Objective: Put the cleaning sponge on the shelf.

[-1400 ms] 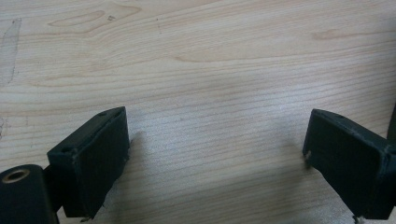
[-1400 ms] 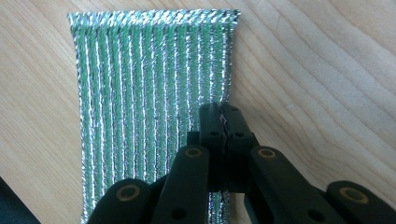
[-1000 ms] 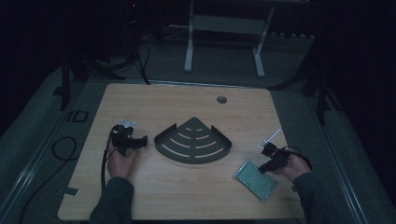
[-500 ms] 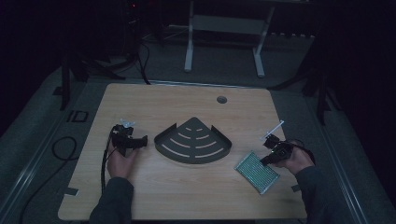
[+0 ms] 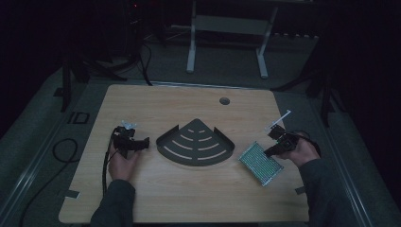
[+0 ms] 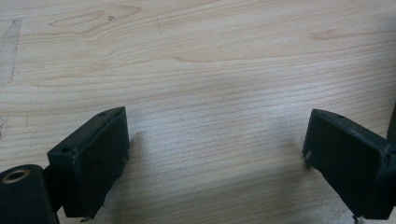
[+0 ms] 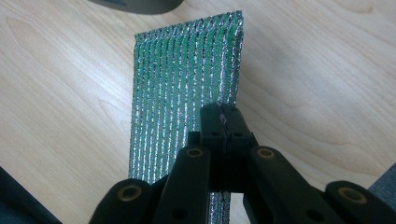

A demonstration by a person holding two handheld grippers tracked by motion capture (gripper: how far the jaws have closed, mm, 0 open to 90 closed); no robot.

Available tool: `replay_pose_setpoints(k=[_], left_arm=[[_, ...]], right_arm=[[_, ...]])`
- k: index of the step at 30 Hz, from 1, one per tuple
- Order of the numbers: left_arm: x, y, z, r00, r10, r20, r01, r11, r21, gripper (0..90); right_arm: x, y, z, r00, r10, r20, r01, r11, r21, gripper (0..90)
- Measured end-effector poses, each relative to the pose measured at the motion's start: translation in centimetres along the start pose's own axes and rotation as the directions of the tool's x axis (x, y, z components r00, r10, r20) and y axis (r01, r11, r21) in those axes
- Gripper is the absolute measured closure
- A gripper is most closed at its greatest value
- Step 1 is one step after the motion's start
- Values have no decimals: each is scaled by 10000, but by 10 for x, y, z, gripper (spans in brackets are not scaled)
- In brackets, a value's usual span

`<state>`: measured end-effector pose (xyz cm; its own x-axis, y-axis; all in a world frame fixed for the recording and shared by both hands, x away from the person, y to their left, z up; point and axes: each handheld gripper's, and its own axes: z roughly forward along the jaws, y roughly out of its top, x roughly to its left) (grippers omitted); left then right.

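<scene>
the right gripper point(image 5: 275, 147) has its jaws pinched tight together on the near edge of a green scouring pad point(image 5: 260, 162), a flat rectangle shot through with silvery threads. in the right gripper view the pad point(image 7: 187, 88) hangs away from the closed jaws, its far end close to the wooden surface point(image 5: 189, 198). from the high view the pad sits toward the right side of the surface, just beside the dark fan-shaped slotted rack point(image 5: 196, 142) in the middle, apart from it. the left gripper point(image 5: 138, 143) rests on the left side of the surface, well apart from the pad, pointing toward the rack; in the left gripper view its jaws stand wide apart with nothing but bare wood point(image 6: 210, 70) between them
</scene>
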<state>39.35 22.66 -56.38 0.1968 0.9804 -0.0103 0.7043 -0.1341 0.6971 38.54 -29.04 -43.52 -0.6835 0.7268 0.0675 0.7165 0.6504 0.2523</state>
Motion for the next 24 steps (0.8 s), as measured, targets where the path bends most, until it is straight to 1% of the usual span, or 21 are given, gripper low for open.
replay_pose_setpoints(k=[17,18,24], left_arm=[[0,0,0,10000,-12,1,12,10000,-11,75],[0,0,0,10000,-28,2,28,10000,-23,75],[0,0,0,10000,-14,5,14,10000,-13,75]], right_arm=[[-2,20,-18,9997,0,252,8,9996,-293,897],[-2,22,-21,9995,-34,311,46,9992,-392,897],[-1,30,-25,9996,-6,295,22,9985,-553,897]])
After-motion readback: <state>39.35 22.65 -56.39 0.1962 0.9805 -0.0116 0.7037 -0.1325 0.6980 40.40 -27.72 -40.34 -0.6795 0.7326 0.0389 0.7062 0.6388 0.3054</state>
